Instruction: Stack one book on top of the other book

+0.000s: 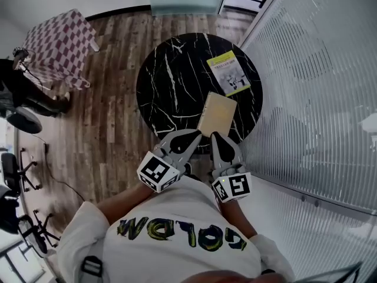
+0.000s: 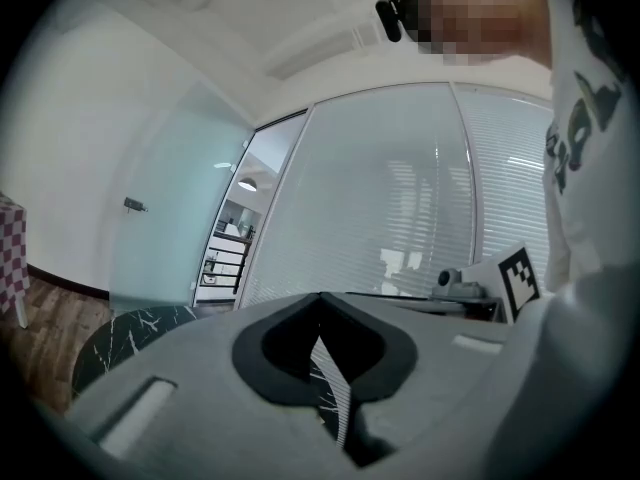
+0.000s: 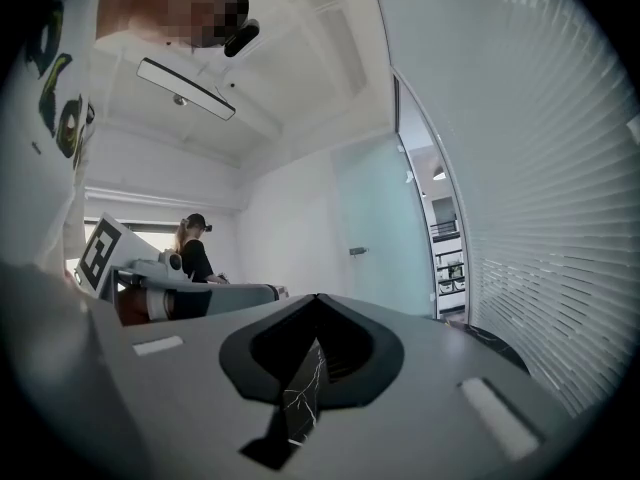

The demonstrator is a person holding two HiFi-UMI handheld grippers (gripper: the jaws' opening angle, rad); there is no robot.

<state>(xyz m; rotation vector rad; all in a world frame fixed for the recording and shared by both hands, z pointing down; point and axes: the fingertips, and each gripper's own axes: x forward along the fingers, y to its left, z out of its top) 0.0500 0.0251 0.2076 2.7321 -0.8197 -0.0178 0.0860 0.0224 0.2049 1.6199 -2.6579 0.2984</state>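
A round black marble worktop [image 1: 171,81] stands on a wooden floor [image 1: 112,122], beside a wall of white blinds [image 1: 318,87]. Two books lie on it, well apart. A yellow-green book [image 1: 229,72] sits flat near the far right rim. A plain tan book [image 1: 217,113] lies closer to the person, its near edge at the worktop's near rim. The left tool [image 1: 198,134] and the right tool [image 1: 214,135] are side by side, and both tips meet the tan book's near edge, the left one at its near-left corner. In the left gripper view the left tool [image 2: 320,296] has its jaws together, and only a thin slit shows blinds and marble behind them. In the right gripper view the right tool [image 3: 318,298] is likewise closed, with marble showing through its slit and nothing caught between the jaws. The head view does not show whether the tan book rests on the worktop or on the tips. A red-and-white checked cloth [image 1: 59,43] covers something at the far left.
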